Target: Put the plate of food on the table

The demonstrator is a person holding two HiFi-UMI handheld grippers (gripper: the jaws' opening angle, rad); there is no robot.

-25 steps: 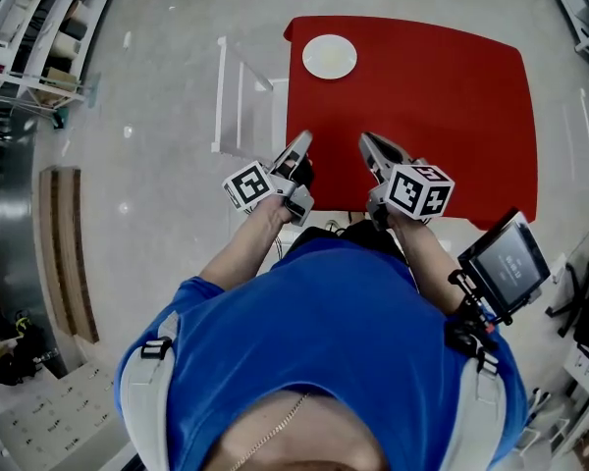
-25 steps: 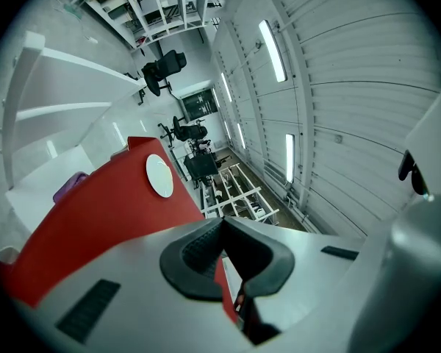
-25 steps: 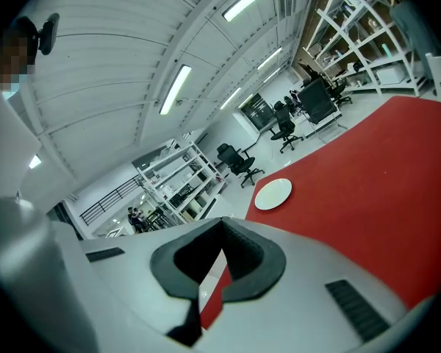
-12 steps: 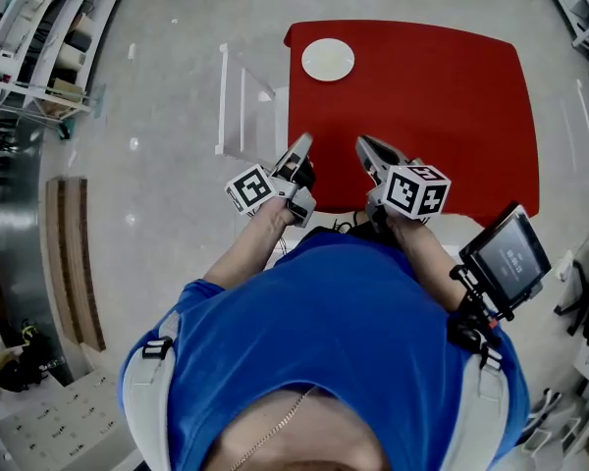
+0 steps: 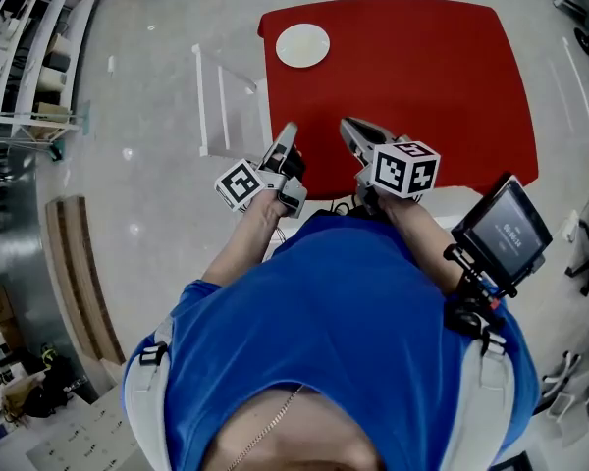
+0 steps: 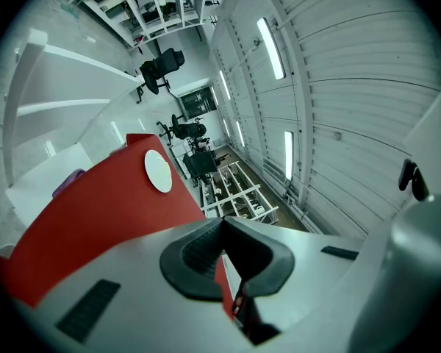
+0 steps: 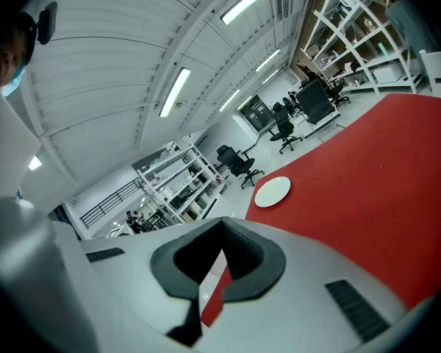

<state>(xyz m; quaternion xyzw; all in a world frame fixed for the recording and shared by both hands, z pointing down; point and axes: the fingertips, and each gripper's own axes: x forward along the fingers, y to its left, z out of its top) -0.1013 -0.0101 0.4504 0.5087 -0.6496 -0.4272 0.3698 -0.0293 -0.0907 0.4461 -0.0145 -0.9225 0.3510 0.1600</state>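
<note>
The plate (image 5: 302, 44) lies at the red worktop's (image 5: 422, 86) far left corner. The left gripper (image 5: 289, 130) and right gripper (image 5: 347, 125), closed and empty, hover over the near edge. Placing looks done; backing away remains.

Left gripper (image 5: 290, 131) and right gripper (image 5: 350, 128) neared the plate (image 5: 302, 45).

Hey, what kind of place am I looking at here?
Probably a large lab or workshop hall: metal shelving racks, office chairs on an open floor, and strip lights on a ribbed ceiling.
</note>
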